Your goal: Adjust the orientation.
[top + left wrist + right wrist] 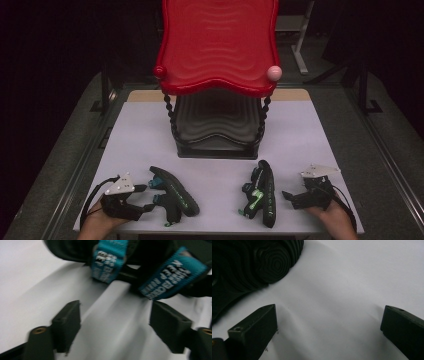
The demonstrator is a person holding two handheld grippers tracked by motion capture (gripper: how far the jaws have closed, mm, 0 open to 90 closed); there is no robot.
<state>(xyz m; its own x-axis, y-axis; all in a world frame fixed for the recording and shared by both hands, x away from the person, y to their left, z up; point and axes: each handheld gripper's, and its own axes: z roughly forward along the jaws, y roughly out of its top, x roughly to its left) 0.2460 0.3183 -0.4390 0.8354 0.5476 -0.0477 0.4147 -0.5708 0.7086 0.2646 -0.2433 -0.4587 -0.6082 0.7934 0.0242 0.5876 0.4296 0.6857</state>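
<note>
- Front-left of the rack (217, 125), at the near edge of the table (300, 130): left gripper (146, 198), claw spread about halfway with nothing pinched, aimed inward toward the rack's midline.
- Just ahead of its tips, closer to the rack's front-left corner: left sandal (175, 192), lying on its side on the table, well clear of the rack's black foot.
- In the left gripper view: pads of the left gripper (115, 327) on either side of bare tabletop, teal straps (107, 262) of the left sandal (75, 250) just beyond them (blurred, so contact hard to rule out, though none apparent).
- Front-right of the rack: right sandal (265, 192), also on its side, heel end nearest the rack, apart from its mate.
- Farther right of the rack, at the table's near edge: right gripper (287, 196), claw spread wide and empty, pointed at the sandal.
- In the right gripper view: ridged sole of the right sandal (262, 265) off to one side of the right gripper (328, 325), not between the pads.
- Step in hand, by judgement: approach to the pair, neither sandal gripped or lifted.
- Next move, likely: slide forward until a strap or sole edge sits between the pads, squeeze, then lift toward one of the rack's shelves, clearing the red top tier's rim on the way.
</note>
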